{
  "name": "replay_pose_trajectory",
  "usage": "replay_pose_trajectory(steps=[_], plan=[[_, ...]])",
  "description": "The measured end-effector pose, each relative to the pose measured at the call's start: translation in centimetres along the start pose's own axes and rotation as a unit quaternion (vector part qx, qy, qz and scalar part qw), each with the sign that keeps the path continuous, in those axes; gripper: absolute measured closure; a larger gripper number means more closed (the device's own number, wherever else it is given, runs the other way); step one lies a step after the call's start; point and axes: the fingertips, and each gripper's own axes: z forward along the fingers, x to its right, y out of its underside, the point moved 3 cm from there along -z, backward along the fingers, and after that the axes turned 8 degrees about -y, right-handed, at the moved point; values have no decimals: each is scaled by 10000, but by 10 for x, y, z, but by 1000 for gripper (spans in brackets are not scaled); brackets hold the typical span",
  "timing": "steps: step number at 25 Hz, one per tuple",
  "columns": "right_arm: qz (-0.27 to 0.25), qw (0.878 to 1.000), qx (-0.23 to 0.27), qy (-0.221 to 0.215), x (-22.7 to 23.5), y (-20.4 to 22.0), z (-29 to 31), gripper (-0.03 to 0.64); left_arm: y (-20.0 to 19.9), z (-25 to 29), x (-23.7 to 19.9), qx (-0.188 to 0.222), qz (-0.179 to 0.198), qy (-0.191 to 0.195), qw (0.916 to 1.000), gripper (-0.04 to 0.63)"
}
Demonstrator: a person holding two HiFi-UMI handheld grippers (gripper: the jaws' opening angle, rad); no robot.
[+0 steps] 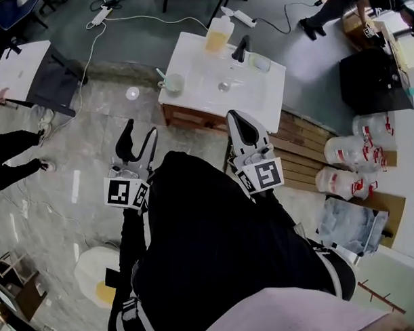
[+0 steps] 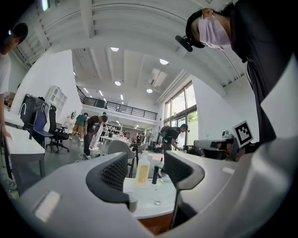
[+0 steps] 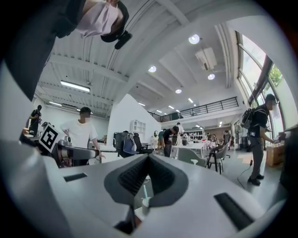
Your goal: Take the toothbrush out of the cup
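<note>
Left gripper point(image 1: 140, 128) fingers stand wide apart, empty. Right gripper point(image 1: 234, 116) fingers are pressed together on nothing. Both are short of the tabletop point(image 1: 272, 88), where the toothbrush point(image 1: 161, 74) stands in the cup point(image 1: 174, 83). Best: steady the cup, pinch the handle, lift straight. Jug point(image 1: 342, 150) labels are unreadable.

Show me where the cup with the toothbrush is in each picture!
Head view: the cup stands at the left edge of the white counter.
Left gripper view: the cup sits low, by the tip of the left-hand jaw.
Right gripper view: the cup peeks out low in the centre under the closed jaws, toothbrush sticking up.
Shared landmark: the white counter under it.
</note>
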Motion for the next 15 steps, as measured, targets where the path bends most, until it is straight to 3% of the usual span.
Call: replay_pose_trajectory(steps=[15], plan=[[148, 9992, -154, -339, 45, 11, 34, 617, 26, 70, -9, -349, -6, -125, 9993, 342]])
